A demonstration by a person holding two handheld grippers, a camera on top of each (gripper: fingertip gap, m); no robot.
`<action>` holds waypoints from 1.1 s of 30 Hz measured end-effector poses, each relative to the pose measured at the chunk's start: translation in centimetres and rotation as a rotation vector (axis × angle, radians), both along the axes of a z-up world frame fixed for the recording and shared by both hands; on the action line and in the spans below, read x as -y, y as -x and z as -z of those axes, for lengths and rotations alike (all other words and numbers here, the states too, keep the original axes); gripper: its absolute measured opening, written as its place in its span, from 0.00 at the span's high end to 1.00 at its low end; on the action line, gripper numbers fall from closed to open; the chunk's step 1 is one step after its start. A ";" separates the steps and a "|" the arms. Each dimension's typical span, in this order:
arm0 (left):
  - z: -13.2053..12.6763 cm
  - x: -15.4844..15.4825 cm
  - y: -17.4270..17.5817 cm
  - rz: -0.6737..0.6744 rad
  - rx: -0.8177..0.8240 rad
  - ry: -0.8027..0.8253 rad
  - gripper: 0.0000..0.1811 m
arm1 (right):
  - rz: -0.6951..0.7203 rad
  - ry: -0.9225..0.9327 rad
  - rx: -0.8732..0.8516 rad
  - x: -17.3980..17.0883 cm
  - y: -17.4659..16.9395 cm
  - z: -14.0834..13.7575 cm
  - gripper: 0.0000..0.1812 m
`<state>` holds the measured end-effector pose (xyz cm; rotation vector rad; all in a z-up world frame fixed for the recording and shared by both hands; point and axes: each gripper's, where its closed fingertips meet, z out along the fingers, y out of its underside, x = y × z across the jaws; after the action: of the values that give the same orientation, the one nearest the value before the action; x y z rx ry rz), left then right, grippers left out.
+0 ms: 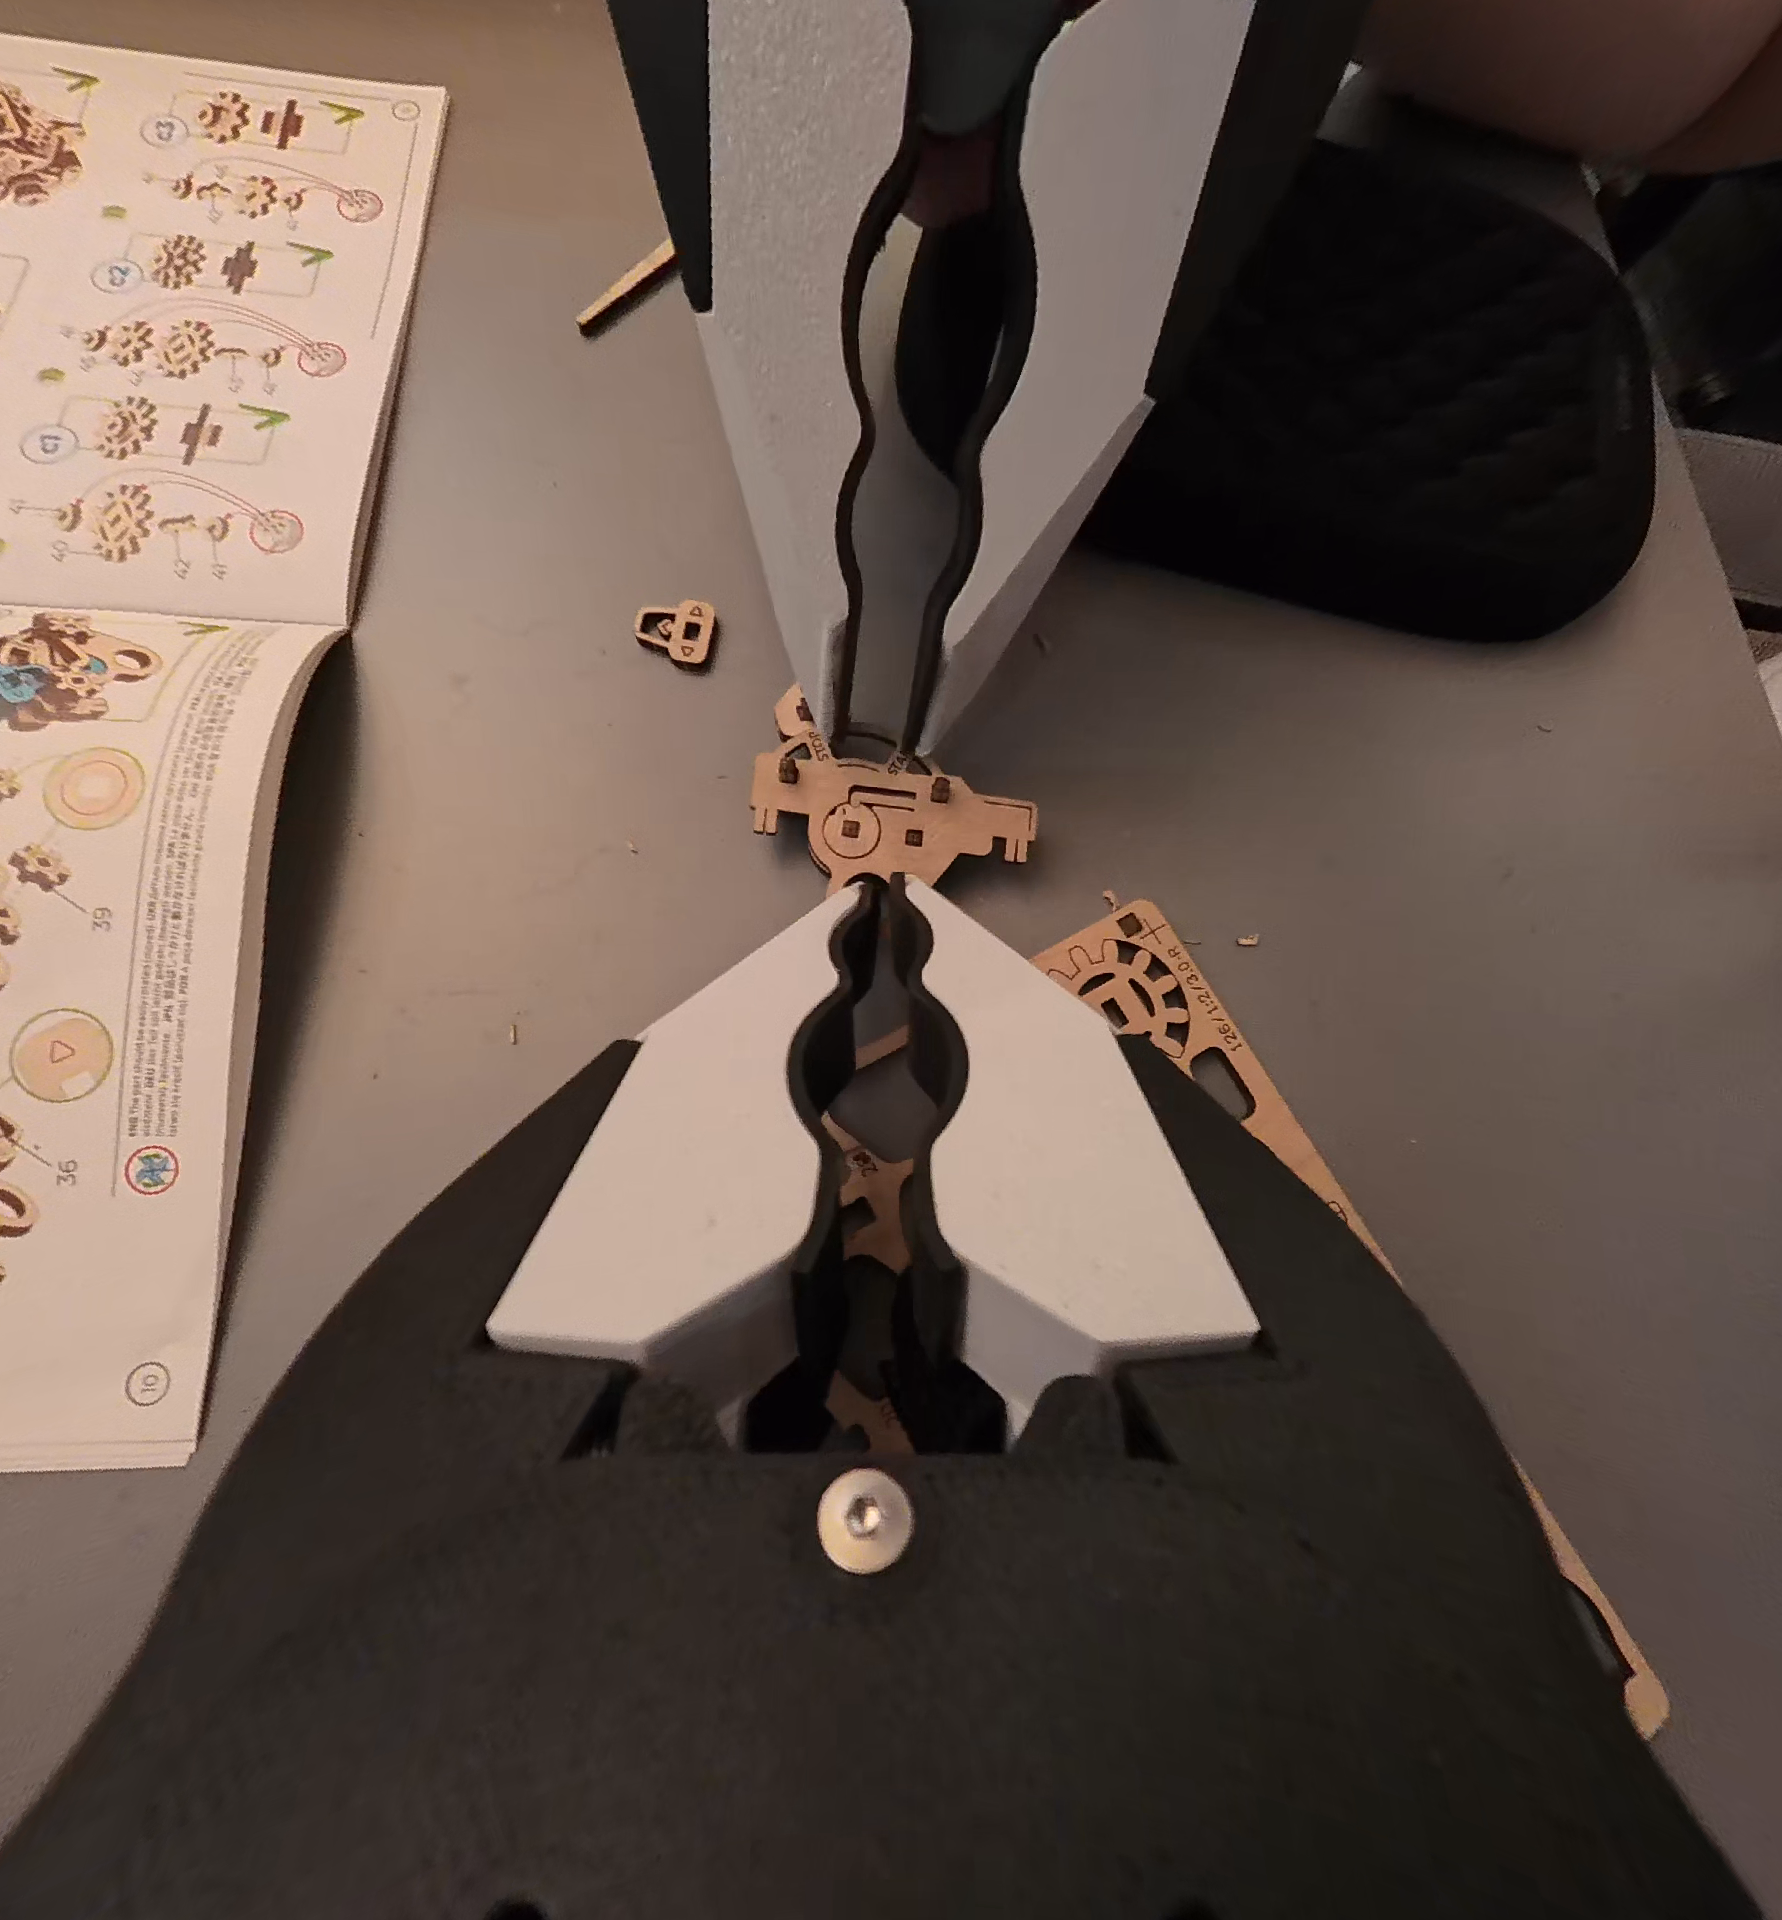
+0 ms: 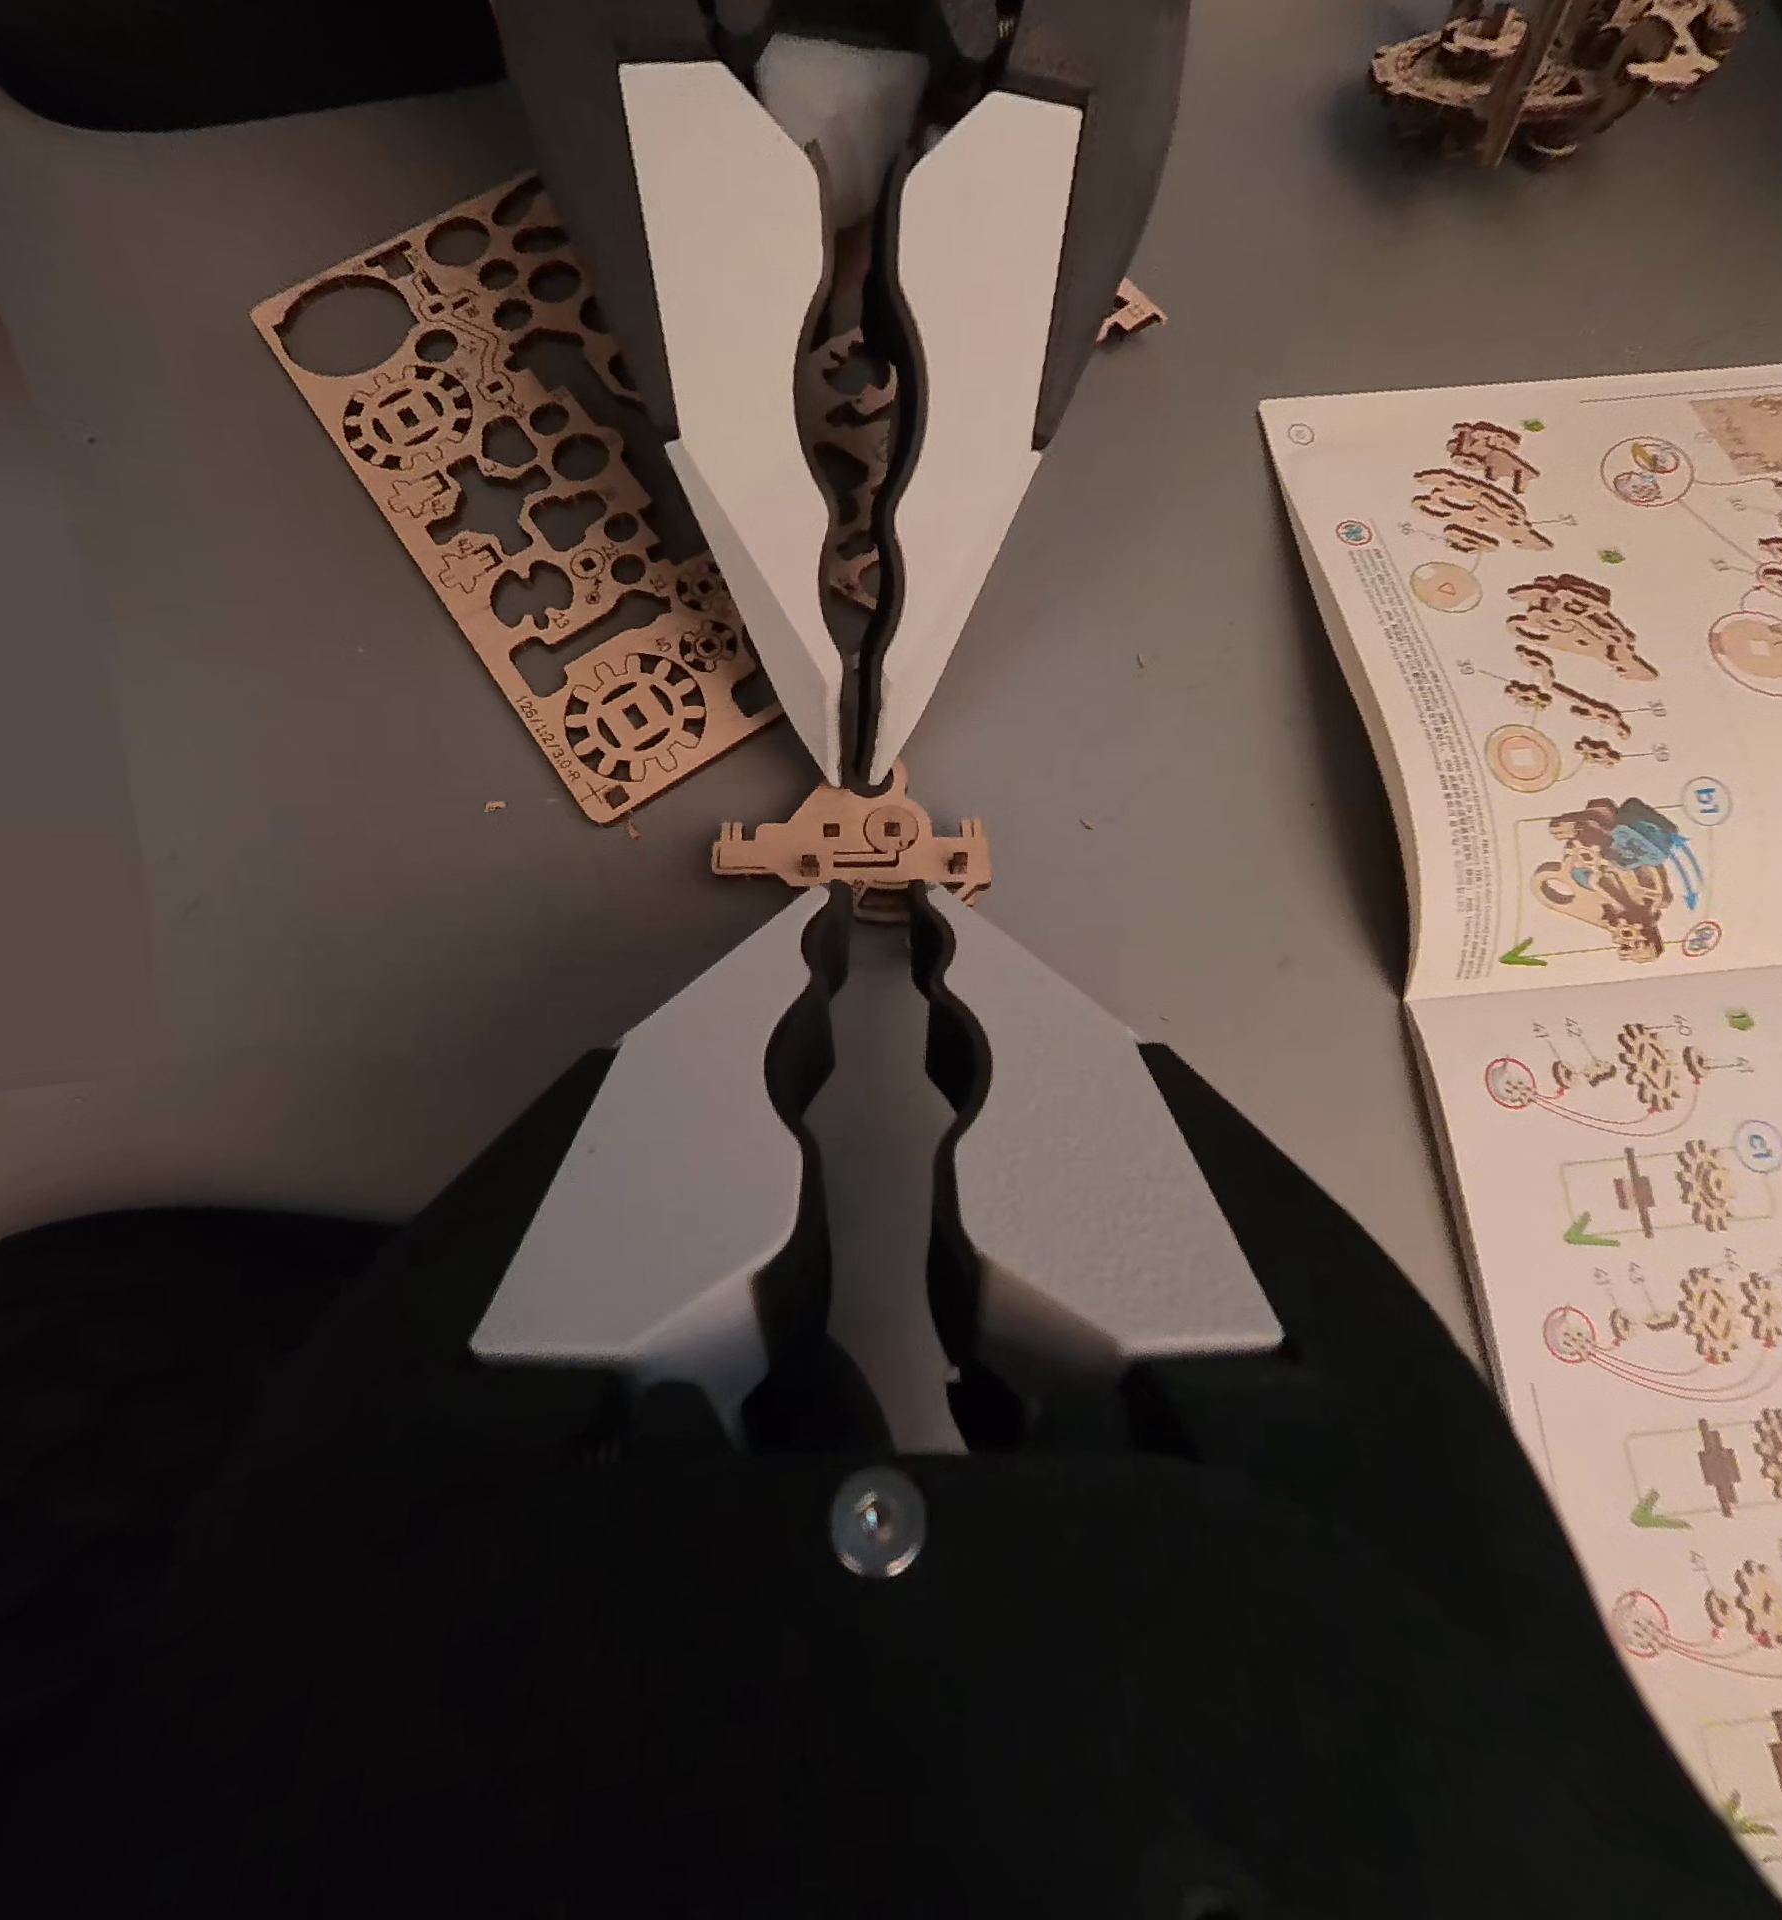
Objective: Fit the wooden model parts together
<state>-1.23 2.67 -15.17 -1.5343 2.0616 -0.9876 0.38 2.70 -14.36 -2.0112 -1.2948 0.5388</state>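
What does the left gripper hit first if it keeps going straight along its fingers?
The small wooden assembly: the left gripper already has its tips at the near edge. Directly beyond, the right gripper meets the same piece from the opposite side. Whether the tips are actually touching the wood is unclear.

I register engraved lettering on the wooden assembly (image 1: pixel 892 826), an engraved code line and part numbers on the parts sheet (image 2: pixel 513 540), and printed step numbers, part callouts and fine-print paragraphs in the instruction booklet (image 1: pixel 139 727) on the surface (image 1: pixel 1386 831).

Grey table (image 1: pixel 1386 779), pale tan wooden part (image 1: pixel 892 821)
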 end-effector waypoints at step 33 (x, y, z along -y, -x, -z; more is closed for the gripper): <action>-0.5 -0.6 -1.2 -0.038 0.059 -0.016 0.90 | -0.059 -0.020 -0.050 -0.6 -0.3 0.1 0.93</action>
<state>-0.06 3.28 -14.66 -1.5122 1.9889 -0.9877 0.64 3.34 -14.44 -1.9368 -1.3276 0.5977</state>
